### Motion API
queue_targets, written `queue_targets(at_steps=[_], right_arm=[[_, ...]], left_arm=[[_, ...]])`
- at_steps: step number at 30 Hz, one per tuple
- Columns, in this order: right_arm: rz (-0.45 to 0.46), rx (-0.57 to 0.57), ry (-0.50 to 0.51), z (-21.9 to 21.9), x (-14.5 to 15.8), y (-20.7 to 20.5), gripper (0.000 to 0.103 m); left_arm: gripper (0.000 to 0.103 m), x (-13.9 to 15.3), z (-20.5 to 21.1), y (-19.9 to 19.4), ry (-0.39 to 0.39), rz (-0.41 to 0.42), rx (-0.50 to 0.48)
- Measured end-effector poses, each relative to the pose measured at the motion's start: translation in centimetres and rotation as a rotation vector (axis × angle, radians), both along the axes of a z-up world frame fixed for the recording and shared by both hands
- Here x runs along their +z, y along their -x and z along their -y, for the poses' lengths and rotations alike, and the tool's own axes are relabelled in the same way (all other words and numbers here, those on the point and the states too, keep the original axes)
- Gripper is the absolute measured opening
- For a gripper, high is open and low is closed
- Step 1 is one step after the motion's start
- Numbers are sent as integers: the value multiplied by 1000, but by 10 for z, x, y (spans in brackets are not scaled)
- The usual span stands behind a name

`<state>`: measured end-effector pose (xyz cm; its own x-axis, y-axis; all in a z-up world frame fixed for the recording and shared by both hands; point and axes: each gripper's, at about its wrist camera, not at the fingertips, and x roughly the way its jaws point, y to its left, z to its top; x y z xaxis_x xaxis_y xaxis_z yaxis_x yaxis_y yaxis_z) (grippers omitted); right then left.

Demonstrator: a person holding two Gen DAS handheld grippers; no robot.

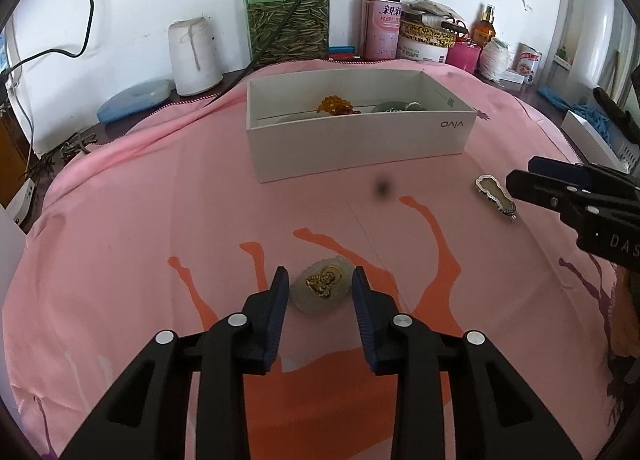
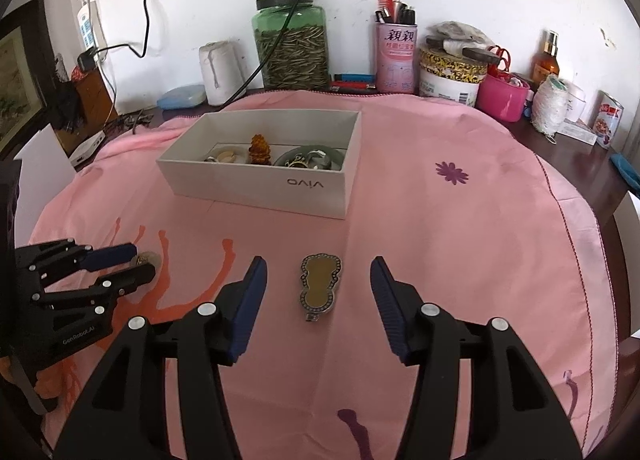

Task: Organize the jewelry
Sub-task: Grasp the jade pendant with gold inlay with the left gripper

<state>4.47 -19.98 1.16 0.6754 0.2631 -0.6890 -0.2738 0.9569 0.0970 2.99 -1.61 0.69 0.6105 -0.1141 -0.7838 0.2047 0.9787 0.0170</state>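
A pale jade pendant with a gold figure (image 1: pixel 320 289) lies on the pink cloth between the fingers of my open left gripper (image 1: pixel 320 280), not gripped. A gourd-shaped pendant with a silver beaded rim (image 2: pixel 319 285) lies on the cloth between the fingers of my open right gripper (image 2: pixel 319 272), untouched; it also shows in the left wrist view (image 1: pixel 496 193). A white vivo box (image 2: pixel 312 184) sits further back holding an amber bead piece (image 2: pixel 259 150), rings and other jewelry. The left gripper also shows in the right wrist view (image 2: pixel 138 264).
The pink cloth (image 2: pixel 460 244) covers the table. Along the back wall stand a green jar of seeds (image 2: pixel 291 46), a white thread cone (image 2: pixel 221 71), a pink tin with combs (image 2: pixel 395 58), a round tin (image 2: pixel 452 70), a pink cup (image 2: pixel 505 97). A black cable (image 2: pixel 276 40) hangs down.
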Motion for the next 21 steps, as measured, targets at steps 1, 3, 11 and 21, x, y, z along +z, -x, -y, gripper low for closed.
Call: queue_targets(at_steps=[1,3,11,21], right_arm=[[2,1,3,-1,0,1,51],[3,0,1,0,1,1,51],[-5,5,-8,1,0,1,51],[-2,2,-9,1,0,2,51]], left_arm=[[34,0,1,1,-1,0,-4],[35,0,2,3,-8,0,-18],[47,-1,1,10,-8,4,-27],[26,0,12,12,-78,40,-49]])
